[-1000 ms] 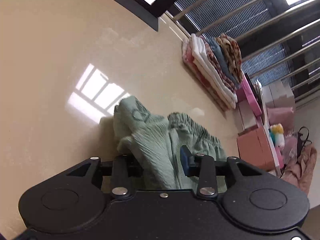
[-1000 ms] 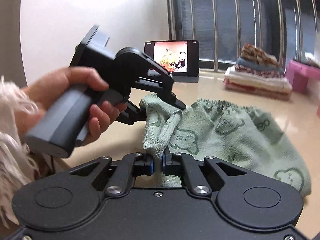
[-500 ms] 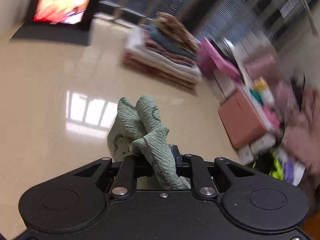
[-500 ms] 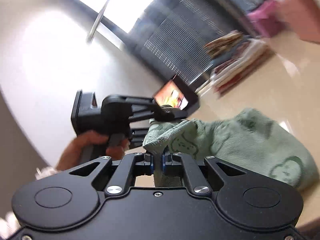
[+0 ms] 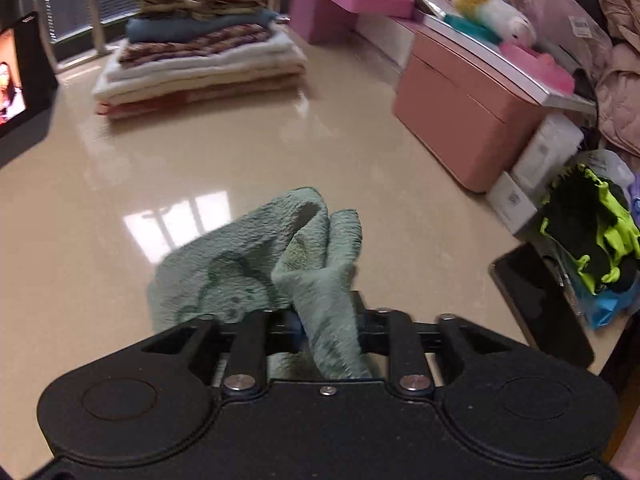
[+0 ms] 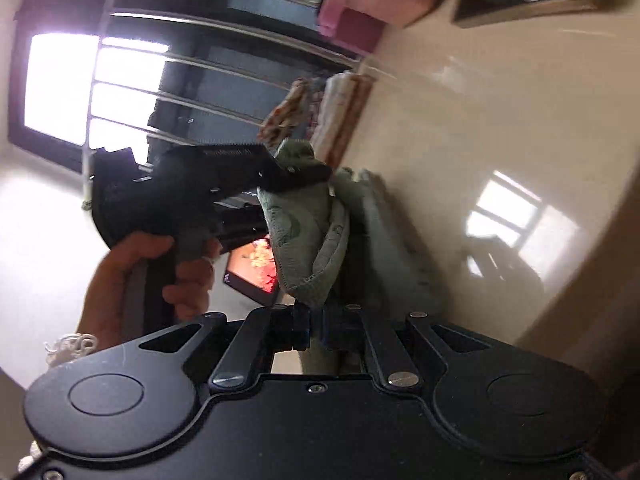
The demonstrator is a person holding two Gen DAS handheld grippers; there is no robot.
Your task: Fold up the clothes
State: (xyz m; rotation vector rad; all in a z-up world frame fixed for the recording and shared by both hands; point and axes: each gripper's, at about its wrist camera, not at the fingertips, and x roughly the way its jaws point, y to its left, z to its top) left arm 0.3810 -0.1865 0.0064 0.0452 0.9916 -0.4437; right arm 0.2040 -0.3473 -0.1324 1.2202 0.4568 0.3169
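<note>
A pale green garment with bear prints (image 5: 256, 264) hangs bunched over the glossy beige table (image 5: 100, 184). A fold of it fills the gap of my left gripper (image 5: 326, 320), whose jaws are opening while both pads still touch the cloth. My right gripper (image 6: 316, 328) is shut on another edge of the same garment (image 6: 316, 240). The right wrist view is rolled sideways. It shows a hand (image 6: 120, 280) holding the left gripper (image 6: 280, 204), with one finger lying across the top of the cloth.
A stack of folded clothes (image 5: 200, 48) sits at the back by the window bars. A lit tablet (image 5: 20, 80) stands far left. Pink boxes (image 5: 460, 120), a dark phone (image 5: 540, 300) and black-and-neon clothing (image 5: 592, 240) line the right edge.
Both wrists have rolled, and the right view now lies on its side. The left view swung toward the table's right side. The left jaws narrowed, then widened, with the cloth still between them.
</note>
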